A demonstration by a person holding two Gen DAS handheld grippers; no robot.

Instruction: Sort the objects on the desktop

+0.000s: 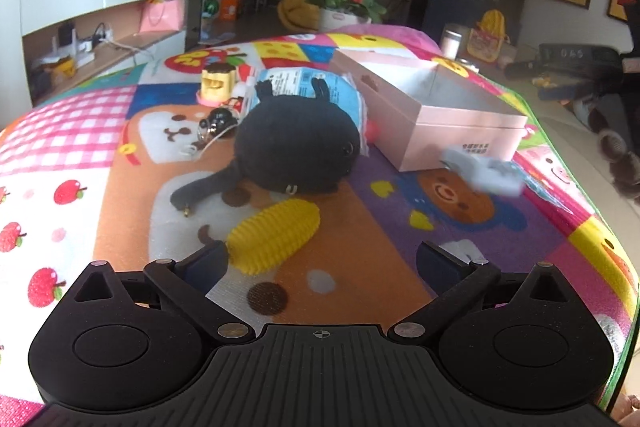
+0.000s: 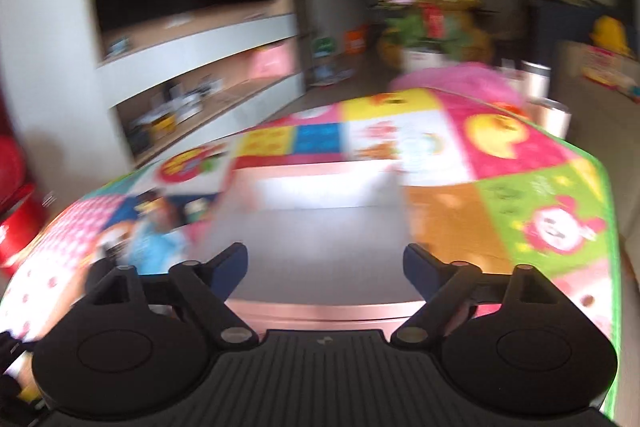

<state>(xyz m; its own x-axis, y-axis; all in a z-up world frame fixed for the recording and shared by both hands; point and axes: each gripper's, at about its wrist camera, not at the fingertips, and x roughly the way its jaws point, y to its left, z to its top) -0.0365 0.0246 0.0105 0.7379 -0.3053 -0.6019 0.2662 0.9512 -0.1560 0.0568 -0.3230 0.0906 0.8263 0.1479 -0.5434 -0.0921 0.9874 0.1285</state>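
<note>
Both grippers are empty, fingers spread: the left gripper faces the yellow corn toy on the desk, probably next for the pink box beneath the right gripper.

Right wrist view smeared by blur, pink box edges soft, grey object beside box blurred beyond naming, blue packet half hidden behind black plush

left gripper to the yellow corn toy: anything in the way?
Nothing visible. The left gripper is open, and the yellow corn toy lies just ahead beside its left finger. The black plush toy sits behind the corn.
</note>
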